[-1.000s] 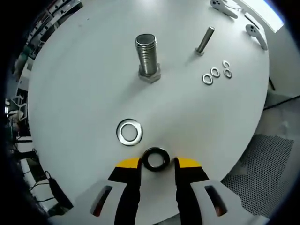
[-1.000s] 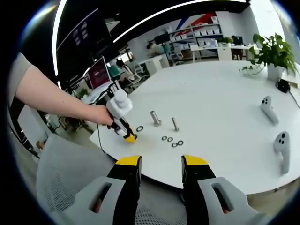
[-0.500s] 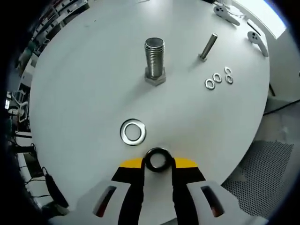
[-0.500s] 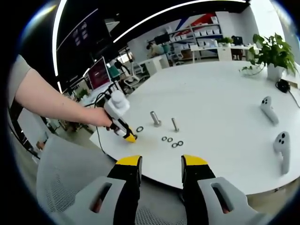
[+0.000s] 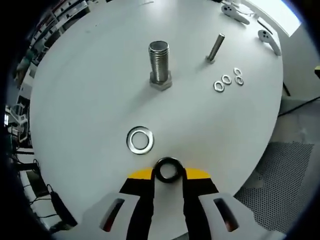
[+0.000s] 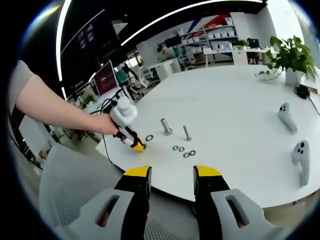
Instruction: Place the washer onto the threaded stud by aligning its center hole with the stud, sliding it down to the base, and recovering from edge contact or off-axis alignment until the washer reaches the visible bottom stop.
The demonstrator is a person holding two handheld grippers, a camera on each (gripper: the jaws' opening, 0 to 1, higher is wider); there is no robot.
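Both tongs differ: the left gripper (image 5: 168, 176) pinches a dark washer (image 5: 168, 169) just above the table (image 5: 90, 100), ready to carry it to the big bolt (image 5: 159, 66), while the right gripper (image 6: 169, 175) waits spread and empty.

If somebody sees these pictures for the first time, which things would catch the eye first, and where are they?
In the left gripper view, the left gripper is shut on a dark washer at the near edge of the round white table, with a shiny silver washer lying flat just beyond it. Farther on, the thick threaded stud stands upright on its hex base. In the right gripper view, the right gripper hangs open off the table's edge.
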